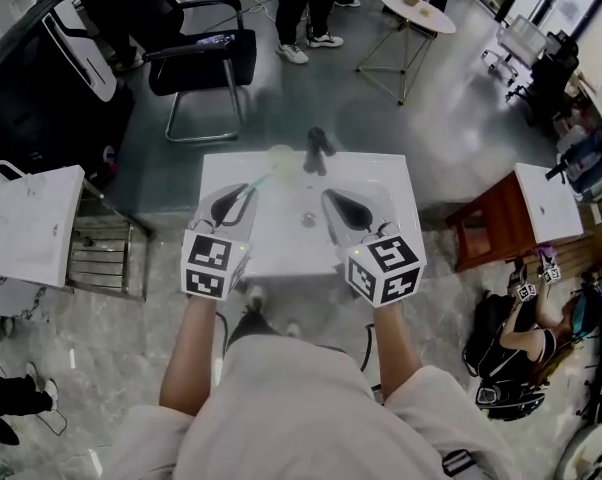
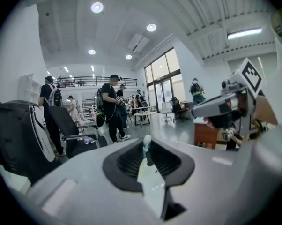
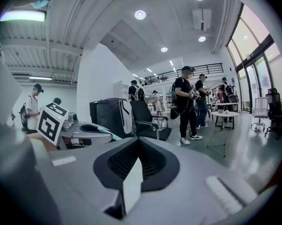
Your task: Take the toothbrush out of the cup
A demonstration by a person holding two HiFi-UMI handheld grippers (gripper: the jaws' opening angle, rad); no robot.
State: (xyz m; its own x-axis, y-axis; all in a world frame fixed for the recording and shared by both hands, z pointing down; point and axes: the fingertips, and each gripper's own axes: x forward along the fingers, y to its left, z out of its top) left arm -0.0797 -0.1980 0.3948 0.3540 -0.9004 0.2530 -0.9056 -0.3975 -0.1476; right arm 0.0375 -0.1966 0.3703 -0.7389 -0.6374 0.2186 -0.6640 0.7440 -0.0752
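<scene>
On the white washbasin top (image 1: 281,240), a pale translucent cup (image 1: 281,158) stands at the far edge, beside a black tap (image 1: 318,148). My left gripper (image 1: 239,194) is raised above the top's left part, shut on a light green toothbrush (image 1: 258,183) whose tip points toward the cup, outside it. In the left gripper view the toothbrush (image 2: 146,146) stands pinched between the jaws of the left gripper (image 2: 147,150). My right gripper (image 1: 333,201) hovers over the right part, apart from the cup. Its jaws meet with nothing between them in the right gripper view, where the right gripper (image 3: 138,146) faces the room.
A black chair (image 1: 206,58) and a round white table (image 1: 417,13) stand beyond the basin, with people's legs (image 1: 301,18) near them. A brown wooden stool (image 1: 491,218) is at the right, a white cabinet (image 1: 36,223) at the left. A person (image 1: 521,338) crouches lower right.
</scene>
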